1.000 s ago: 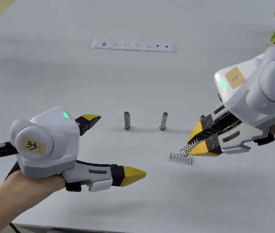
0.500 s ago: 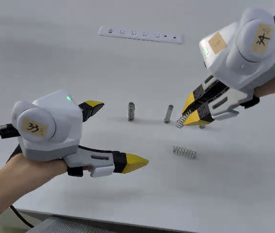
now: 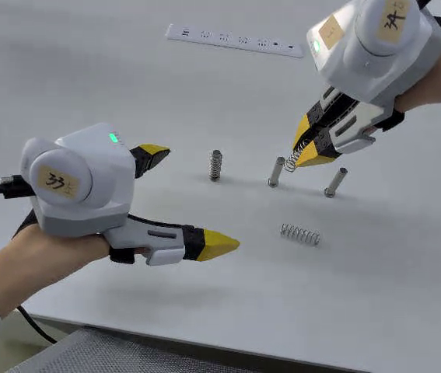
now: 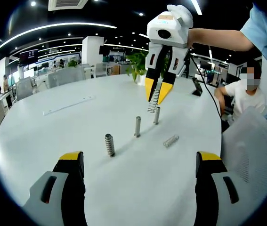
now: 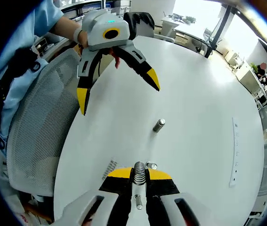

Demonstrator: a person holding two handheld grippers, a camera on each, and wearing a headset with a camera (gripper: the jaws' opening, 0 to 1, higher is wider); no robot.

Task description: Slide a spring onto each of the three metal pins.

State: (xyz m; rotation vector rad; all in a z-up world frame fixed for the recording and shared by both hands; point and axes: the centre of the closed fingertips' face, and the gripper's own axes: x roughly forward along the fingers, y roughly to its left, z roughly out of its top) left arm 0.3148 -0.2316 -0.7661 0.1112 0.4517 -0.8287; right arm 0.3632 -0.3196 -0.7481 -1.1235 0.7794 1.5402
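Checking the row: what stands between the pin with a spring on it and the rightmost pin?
A bare pin, seen in the head view; the right gripper holds a spring close by.

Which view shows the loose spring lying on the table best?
Head view: the loose spring lies whole and unobstructed. Left gripper view shows it small and distant; right gripper view catches it partly hidden behind its own jaws.
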